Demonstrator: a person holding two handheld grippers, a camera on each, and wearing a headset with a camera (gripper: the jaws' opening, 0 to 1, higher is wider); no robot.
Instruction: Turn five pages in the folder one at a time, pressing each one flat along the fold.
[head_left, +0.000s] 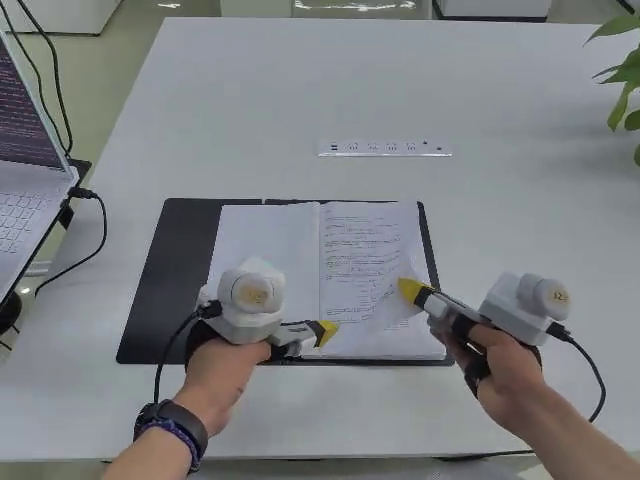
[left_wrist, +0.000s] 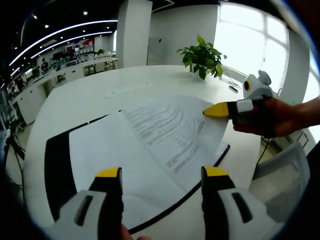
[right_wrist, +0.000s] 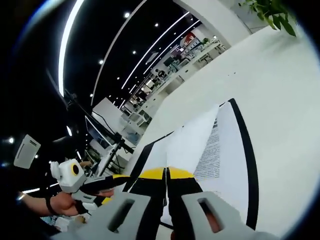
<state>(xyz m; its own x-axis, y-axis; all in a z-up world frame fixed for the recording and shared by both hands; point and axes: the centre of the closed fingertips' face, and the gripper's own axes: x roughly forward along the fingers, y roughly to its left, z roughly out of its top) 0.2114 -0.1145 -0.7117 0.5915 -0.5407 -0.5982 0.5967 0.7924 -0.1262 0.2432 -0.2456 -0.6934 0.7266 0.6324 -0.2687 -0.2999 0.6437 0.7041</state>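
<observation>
A black folder (head_left: 165, 280) lies open on the white table, with white sheets on both sides. The right-hand printed page (head_left: 365, 260) is curled up at its lower right corner. My right gripper (head_left: 412, 291) is shut on that corner and holds it off the stack. In the right gripper view the page (right_wrist: 192, 142) rises from the closed jaws of the gripper (right_wrist: 165, 174). My left gripper (head_left: 322, 333) hovers open at the folder's near edge by the fold. In the left gripper view its open tips (left_wrist: 162, 174) frame the page (left_wrist: 165, 130), and the right gripper (left_wrist: 220, 110) pinches the sheet.
A laptop (head_left: 20, 170) with cables (head_left: 90, 230) sits at the table's left edge. A power strip (head_left: 385, 149) is set in the table beyond the folder. A plant (head_left: 625, 70) stands at the far right. Bare tabletop (head_left: 300, 90) surrounds the folder.
</observation>
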